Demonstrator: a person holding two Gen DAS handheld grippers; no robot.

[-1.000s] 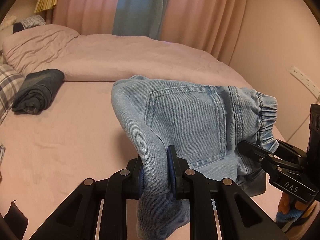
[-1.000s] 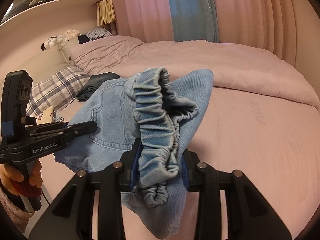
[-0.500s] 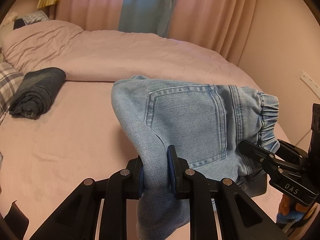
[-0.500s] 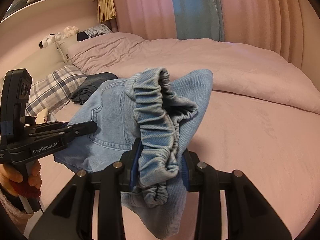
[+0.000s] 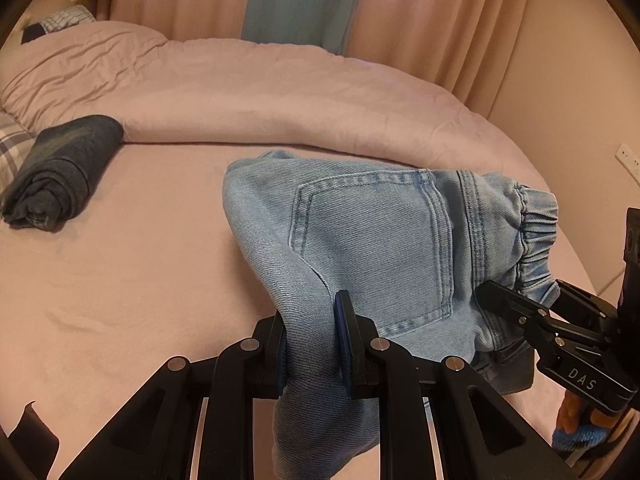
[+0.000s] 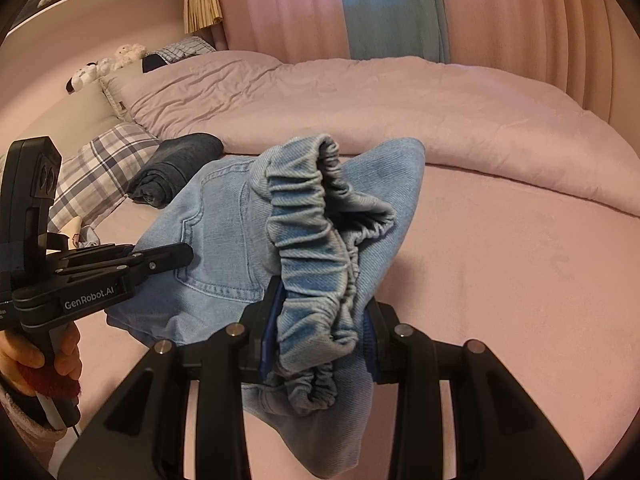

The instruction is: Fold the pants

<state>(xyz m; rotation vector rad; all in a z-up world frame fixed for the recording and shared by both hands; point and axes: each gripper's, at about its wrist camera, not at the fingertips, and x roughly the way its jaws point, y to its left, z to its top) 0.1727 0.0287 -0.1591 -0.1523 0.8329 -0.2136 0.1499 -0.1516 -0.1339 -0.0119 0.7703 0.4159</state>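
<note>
Light blue denim pants hang between both grippers above the pink bed. My left gripper is shut on a fold of the pants' fabric beside the back pocket. My right gripper is shut on the bunched elastic waistband. The right gripper also shows at the right of the left wrist view. The left gripper shows at the left of the right wrist view, held by a hand. The pants droop below both grips.
A folded dark blue garment lies on the bed at far left, also in the right wrist view. A plaid pillow sits beside it. A rumpled pink duvet covers the far half. Curtains and a wall stand behind.
Both grippers keep their hold on the pants. The views have shifted slightly forward over the bed; the pants hang the same way.
</note>
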